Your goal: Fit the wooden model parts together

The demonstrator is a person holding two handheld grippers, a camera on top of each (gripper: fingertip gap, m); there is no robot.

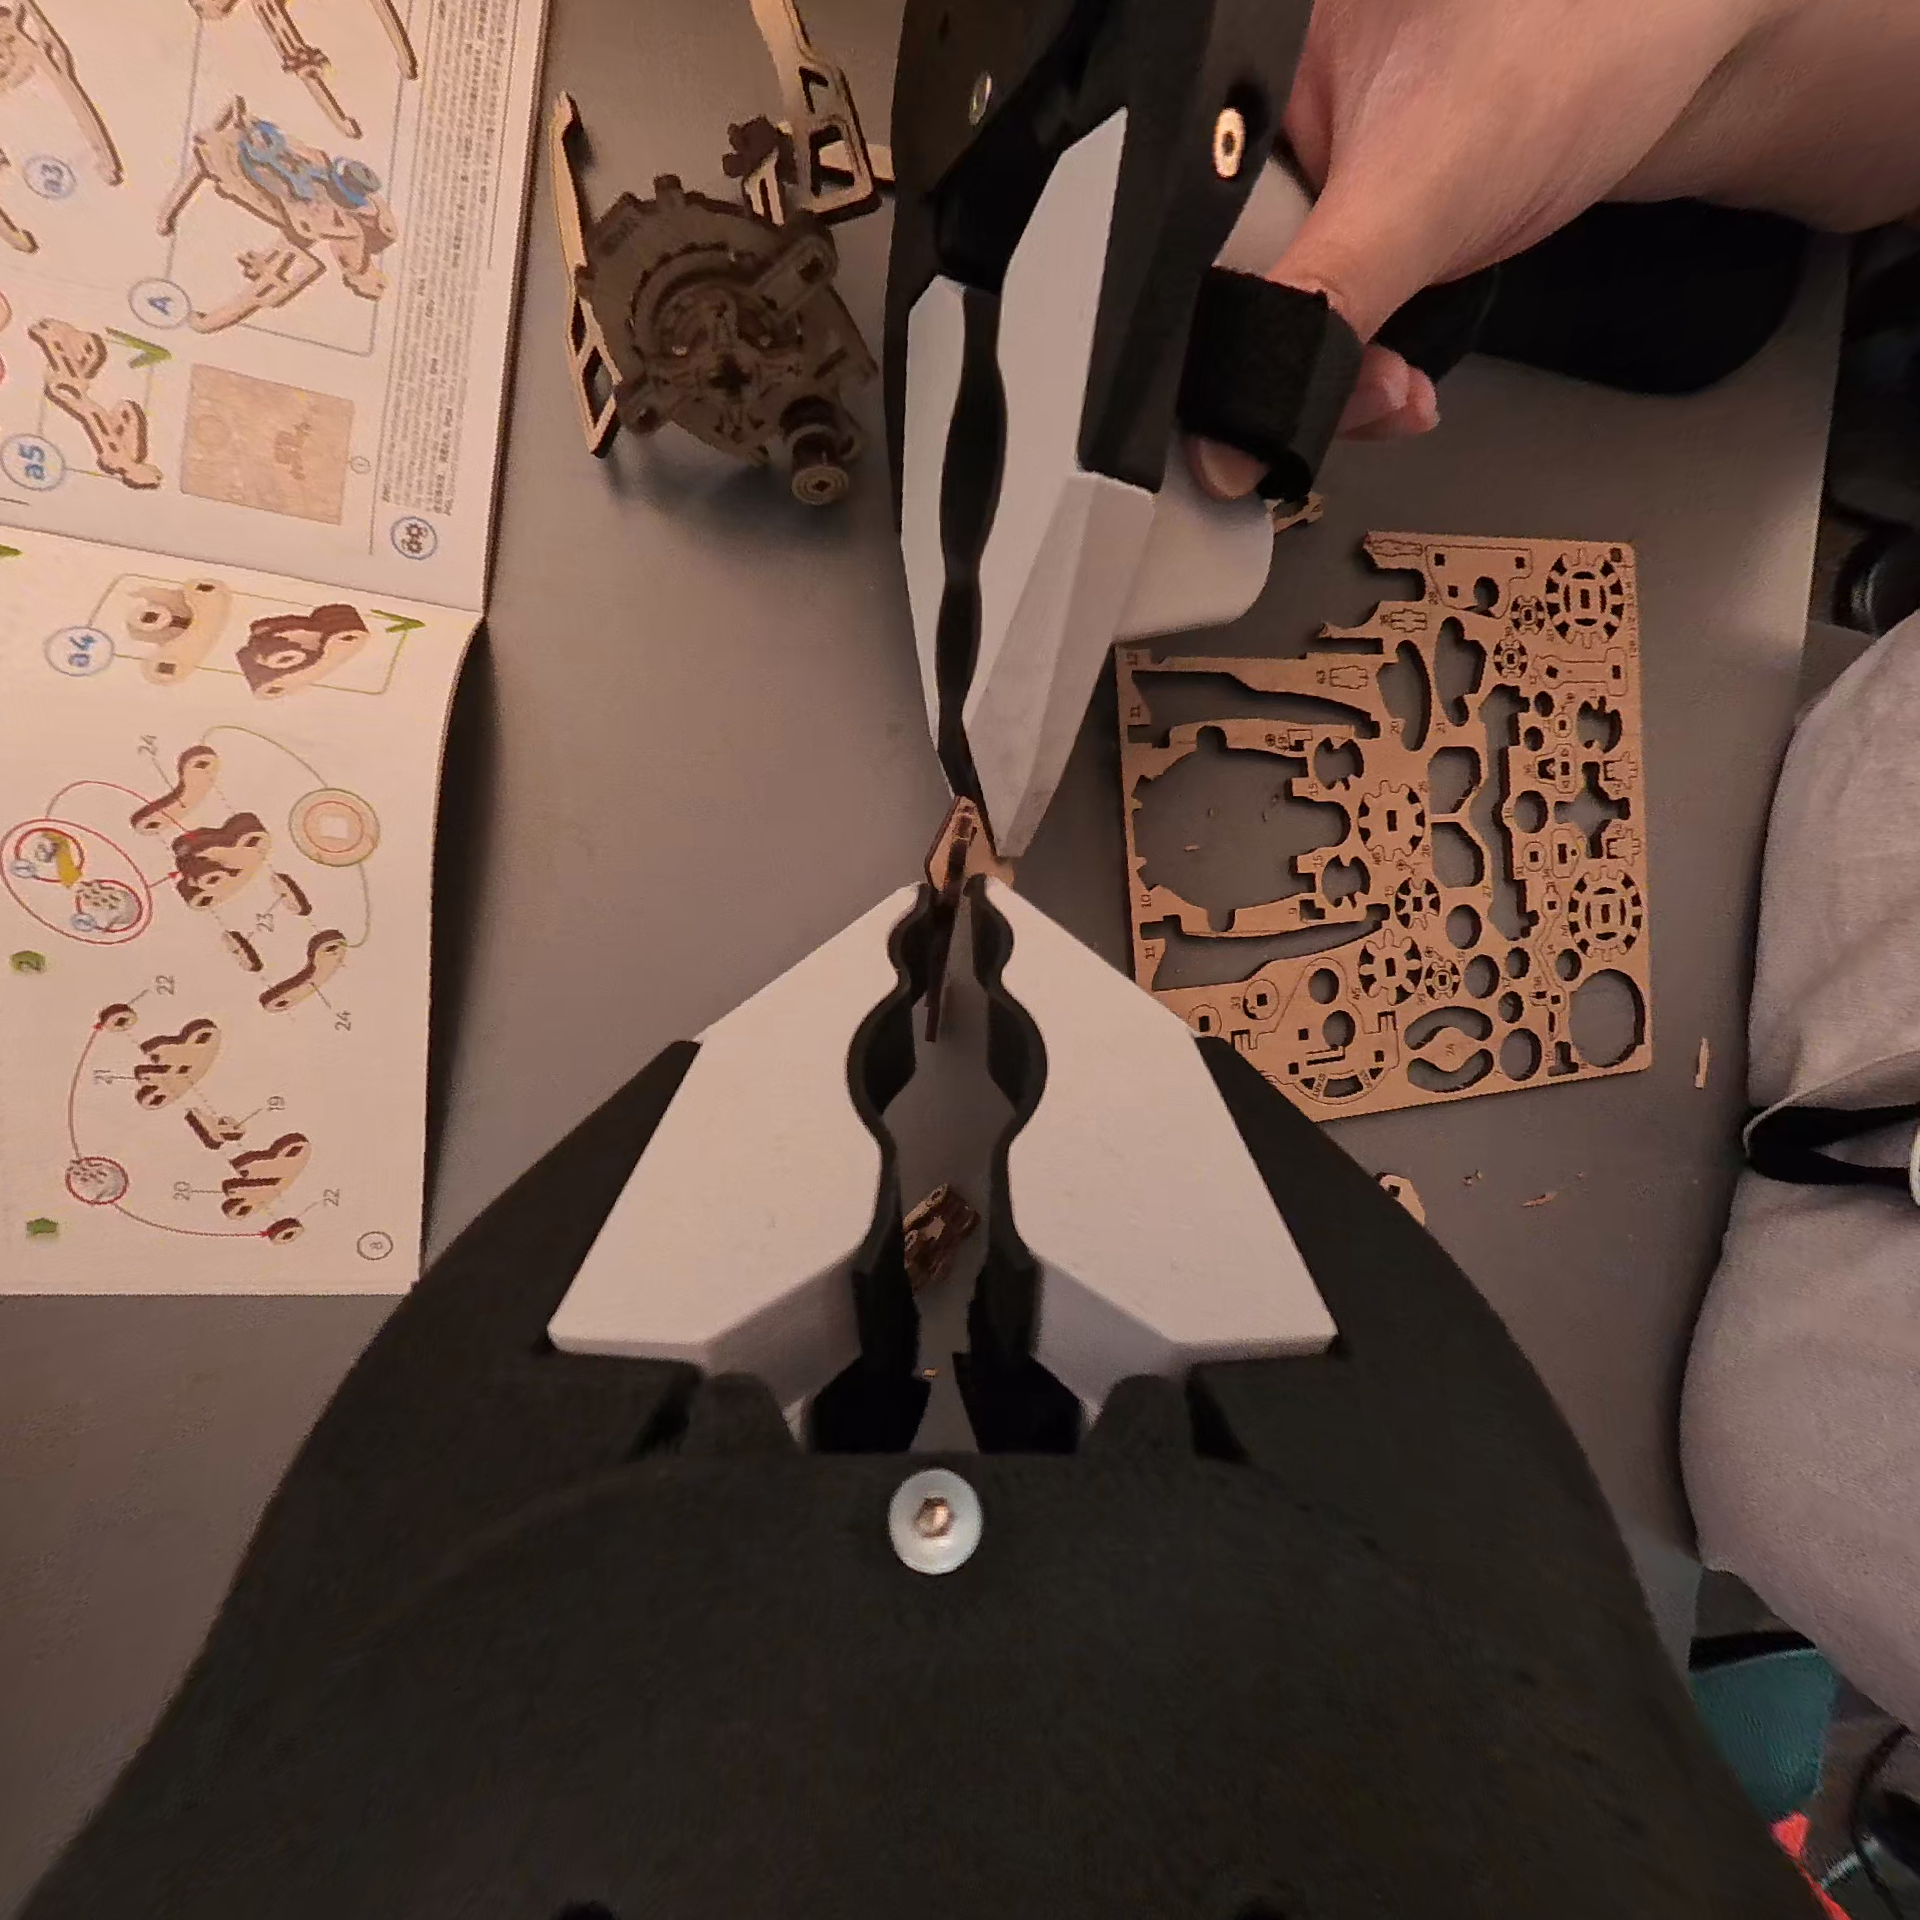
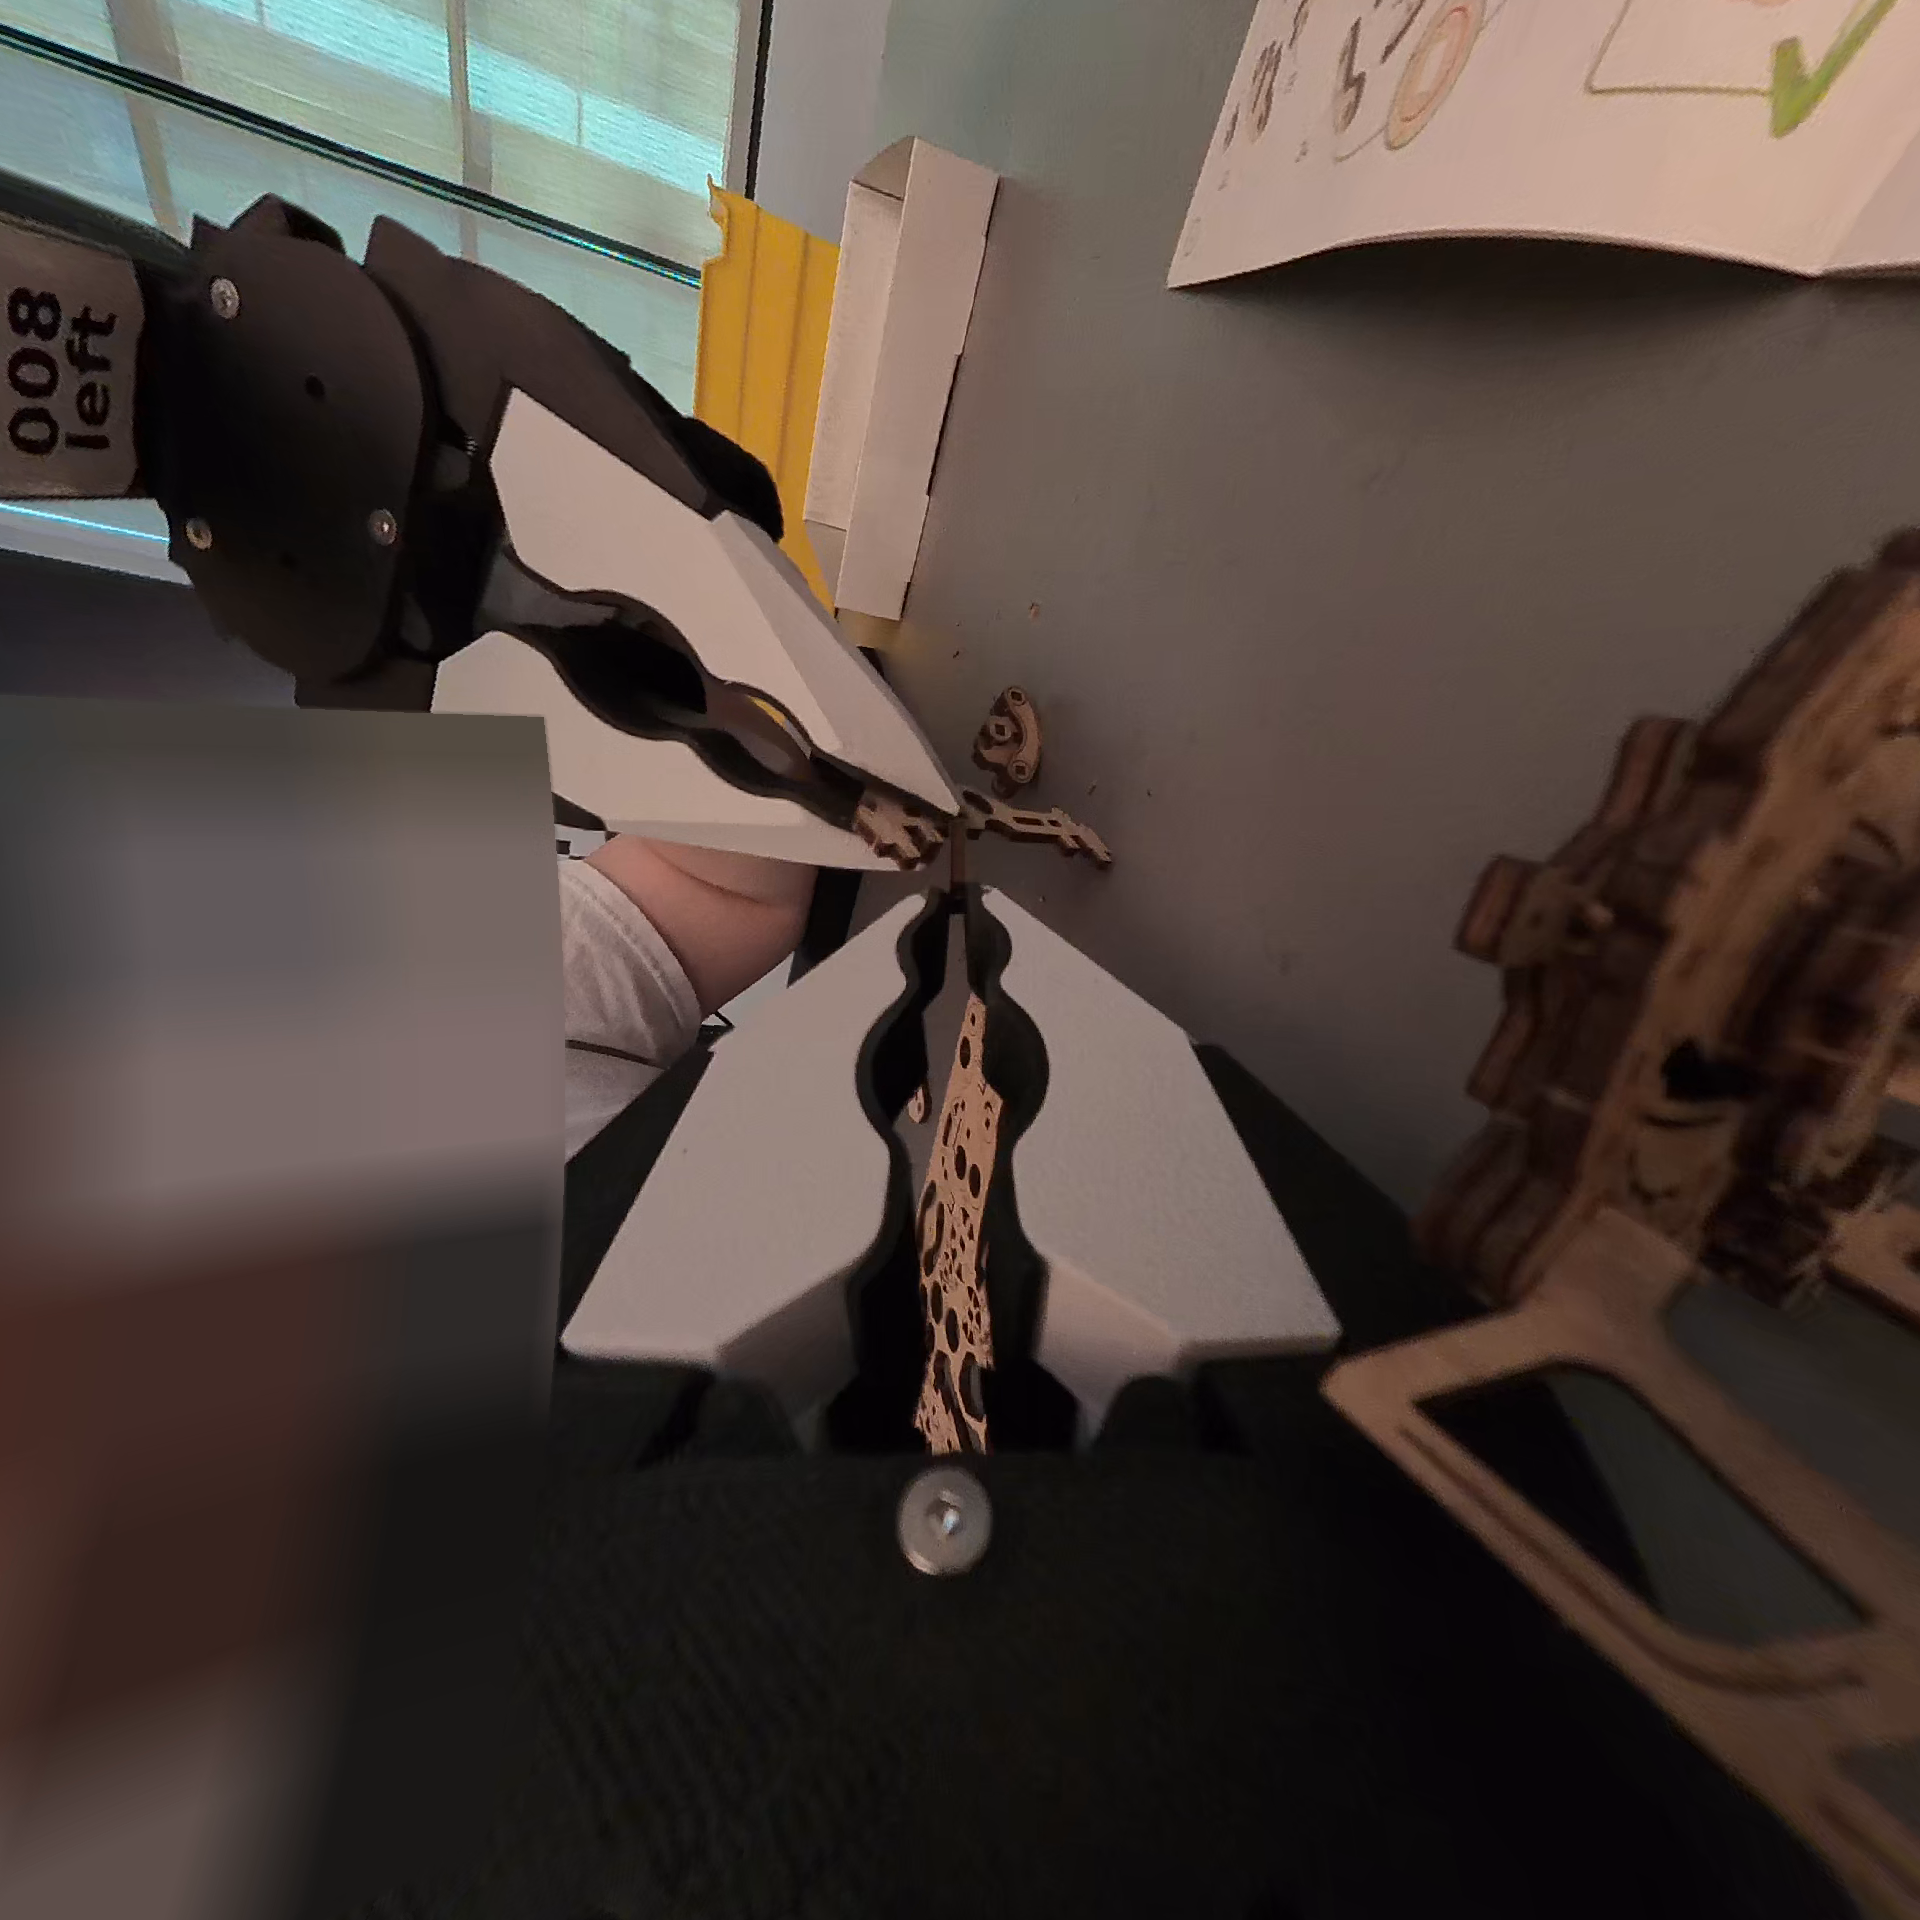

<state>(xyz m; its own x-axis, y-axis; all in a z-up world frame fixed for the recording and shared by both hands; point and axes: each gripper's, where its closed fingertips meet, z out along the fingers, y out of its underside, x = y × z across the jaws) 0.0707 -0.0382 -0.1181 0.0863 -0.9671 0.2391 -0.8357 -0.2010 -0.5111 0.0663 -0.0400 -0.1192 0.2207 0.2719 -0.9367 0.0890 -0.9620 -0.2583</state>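
Left gripper clamps a thin flat wooden piece, held edge-on between its tips. Right gripper comes down from above, tips meeting the left gripper's tips; it pinches a small wooden part that touches the top of the flat piece. In the right wrist view, the right gripper has its tips closed on a thin dark edge, and the left gripper enters from the left holding a notched wooden piece. A cross-shaped wooden part lies on the grey table just past the tips; a small curved part is near it. A hand grips the right gripper's handle. Right of the grippers lies the punched-out wooden sheet. Left of them lies the open instruction booklet. Above the left gripper, beside the booklet, stands the half-built wooden model. Small wooden part on the table shows through the left gripper's gap.
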